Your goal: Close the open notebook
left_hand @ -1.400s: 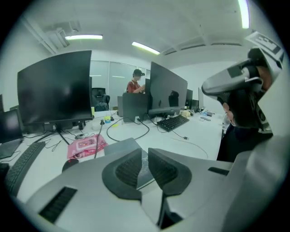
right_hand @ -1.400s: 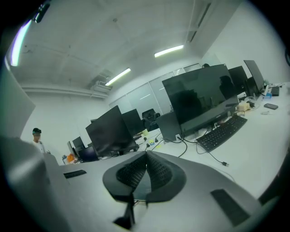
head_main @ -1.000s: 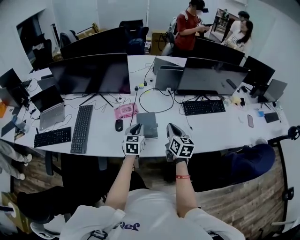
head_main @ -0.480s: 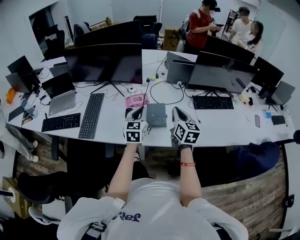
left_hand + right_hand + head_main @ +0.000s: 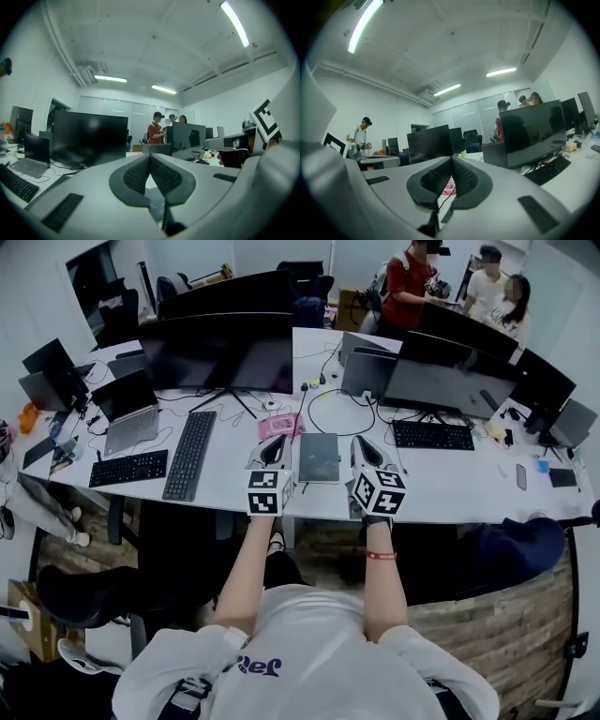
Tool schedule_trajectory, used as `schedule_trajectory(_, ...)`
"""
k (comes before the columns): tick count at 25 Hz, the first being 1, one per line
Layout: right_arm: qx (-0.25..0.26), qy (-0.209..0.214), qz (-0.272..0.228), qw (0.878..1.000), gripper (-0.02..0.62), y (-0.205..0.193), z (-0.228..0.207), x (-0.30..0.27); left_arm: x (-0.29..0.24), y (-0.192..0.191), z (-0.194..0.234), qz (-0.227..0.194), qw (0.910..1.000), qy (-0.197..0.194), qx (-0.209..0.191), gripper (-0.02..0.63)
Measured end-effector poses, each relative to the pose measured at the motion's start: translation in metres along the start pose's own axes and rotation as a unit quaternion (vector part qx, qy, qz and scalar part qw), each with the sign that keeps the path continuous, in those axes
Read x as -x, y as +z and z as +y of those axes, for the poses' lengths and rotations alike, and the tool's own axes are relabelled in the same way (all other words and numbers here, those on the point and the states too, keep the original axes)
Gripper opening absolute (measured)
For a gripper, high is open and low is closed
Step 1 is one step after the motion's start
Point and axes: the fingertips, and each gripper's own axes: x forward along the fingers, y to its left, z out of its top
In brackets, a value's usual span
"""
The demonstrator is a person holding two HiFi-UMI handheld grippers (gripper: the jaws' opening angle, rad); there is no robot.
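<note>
The dark grey notebook (image 5: pixel 319 457) lies shut and flat on the white desk (image 5: pixel 431 498), near its front edge. My left gripper (image 5: pixel 274 450) hangs just left of the notebook, raised off the desk, jaws shut with nothing between them. My right gripper (image 5: pixel 360 451) hovers just right of the notebook, also shut and empty. In the left gripper view the pads (image 5: pixel 140 174) meet, with a strip of the notebook (image 5: pixel 157 206) below them. The right gripper view shows its pads (image 5: pixel 461 176) pressed together, pointing level across the desk.
A pink box (image 5: pixel 279 425) sits behind the notebook, with a black cable loop (image 5: pixel 333 413) beside it. Keyboards (image 5: pixel 190 454) (image 5: pixel 432 435), monitors (image 5: pixel 218 352) (image 5: pixel 450 376) and laptops (image 5: pixel 127 409) crowd the desk. Three people (image 5: pixel 410 282) stand at the far side. A dark chair (image 5: pixel 506 554) is at my right.
Both grippers have risen off the desk beside the shut notebook, and my head view has shifted so the desk sits further right. The notebook has not moved.
</note>
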Motion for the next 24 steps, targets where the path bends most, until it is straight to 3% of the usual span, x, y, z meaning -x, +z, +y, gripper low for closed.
schedule_trajectory(16,0.016,-0.011,-0.002,1.000,0.014,-0.002,-0.002,0.005,0.006,0.018,-0.014,-0.044,0.9990,-0.005,0.003,0.020)
schedule_trajectory(20,0.018,-0.015,0.005,1.000,0.014,-0.011,-0.002,0.002,0.005,-0.001,-0.005,-0.024,0.9997,0.007,-0.007,0.020)
schedule_trajectory(24,0.010,-0.016,0.025,0.999,0.014,-0.032,-0.003,0.005,0.008,-0.042,-0.002,0.030,0.9995,0.004,-0.006,0.021)
